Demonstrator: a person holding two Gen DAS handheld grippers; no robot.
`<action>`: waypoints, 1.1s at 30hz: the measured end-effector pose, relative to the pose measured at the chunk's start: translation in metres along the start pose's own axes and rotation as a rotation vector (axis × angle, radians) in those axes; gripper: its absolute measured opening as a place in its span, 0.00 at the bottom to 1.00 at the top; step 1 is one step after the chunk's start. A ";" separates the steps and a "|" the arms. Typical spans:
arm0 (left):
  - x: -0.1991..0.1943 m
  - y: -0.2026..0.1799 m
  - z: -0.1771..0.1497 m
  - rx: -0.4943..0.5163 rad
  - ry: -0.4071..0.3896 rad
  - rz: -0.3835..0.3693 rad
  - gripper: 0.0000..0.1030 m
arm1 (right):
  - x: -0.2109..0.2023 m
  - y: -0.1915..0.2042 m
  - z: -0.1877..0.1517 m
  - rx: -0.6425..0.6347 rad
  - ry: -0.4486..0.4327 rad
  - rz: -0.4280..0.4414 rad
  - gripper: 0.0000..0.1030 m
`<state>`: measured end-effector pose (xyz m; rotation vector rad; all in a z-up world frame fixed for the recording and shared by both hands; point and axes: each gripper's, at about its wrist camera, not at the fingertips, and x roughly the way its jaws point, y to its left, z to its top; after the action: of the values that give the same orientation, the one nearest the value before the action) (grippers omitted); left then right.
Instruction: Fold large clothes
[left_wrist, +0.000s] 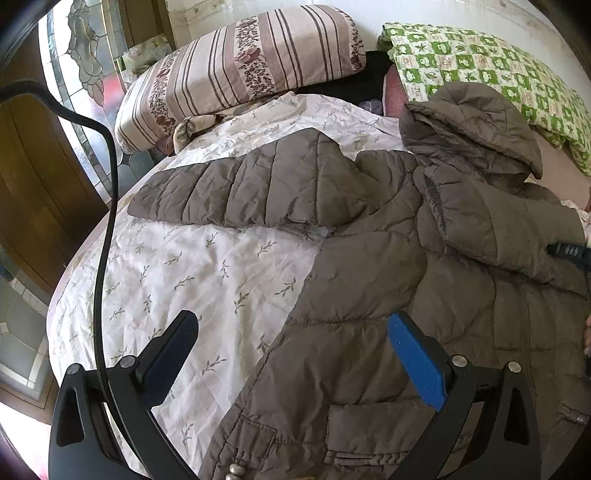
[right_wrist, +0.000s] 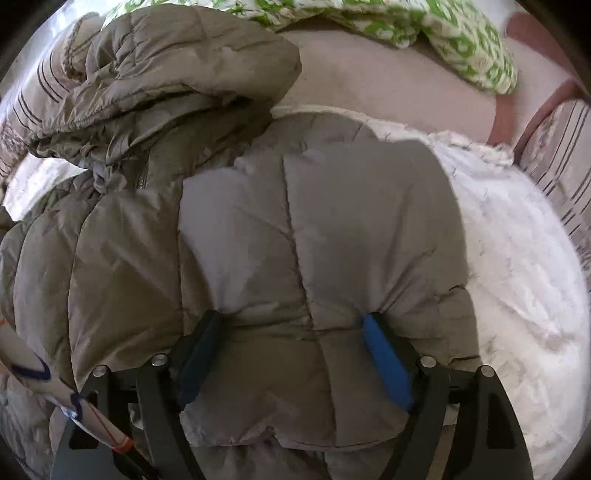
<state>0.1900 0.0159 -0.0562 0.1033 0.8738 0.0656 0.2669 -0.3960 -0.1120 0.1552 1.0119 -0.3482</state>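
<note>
A grey-brown quilted hooded jacket (left_wrist: 388, 280) lies on the bed, hood (left_wrist: 476, 122) toward the pillows. Its left sleeve (left_wrist: 240, 188) stretches out flat to the left. My left gripper (left_wrist: 291, 332) is open and empty, hovering over the jacket's lower left edge. In the right wrist view my right gripper (right_wrist: 291, 325) has its jaws wide apart on either side of the puffy right sleeve (right_wrist: 314, 229), which lies folded over the jacket body. The sleeve fills the gap between the pads (right_wrist: 388, 365). The right gripper's tip (left_wrist: 569, 251) shows at the far right of the left wrist view.
A white sheet with a leaf print (left_wrist: 177, 273) covers the bed. A striped floral pillow (left_wrist: 240, 70) and a green patterned quilt (left_wrist: 491, 70) lie at the head. A black cable (left_wrist: 107, 229) hangs on the left. The bed's left edge is next to a glass door (left_wrist: 85, 62).
</note>
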 end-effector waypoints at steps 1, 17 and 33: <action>0.001 0.002 0.000 -0.008 0.002 0.000 0.99 | -0.016 0.004 0.001 0.024 -0.052 0.015 0.78; 0.018 0.015 0.000 -0.018 0.080 -0.005 0.99 | -0.042 0.110 -0.024 -0.175 0.011 0.300 0.86; 0.039 -0.027 -0.025 0.116 0.162 0.040 0.99 | -0.116 0.002 -0.204 0.191 0.196 0.817 1.00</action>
<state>0.1959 -0.0059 -0.1054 0.2263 1.0378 0.0612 0.0483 -0.3106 -0.1211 0.7591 1.0209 0.3253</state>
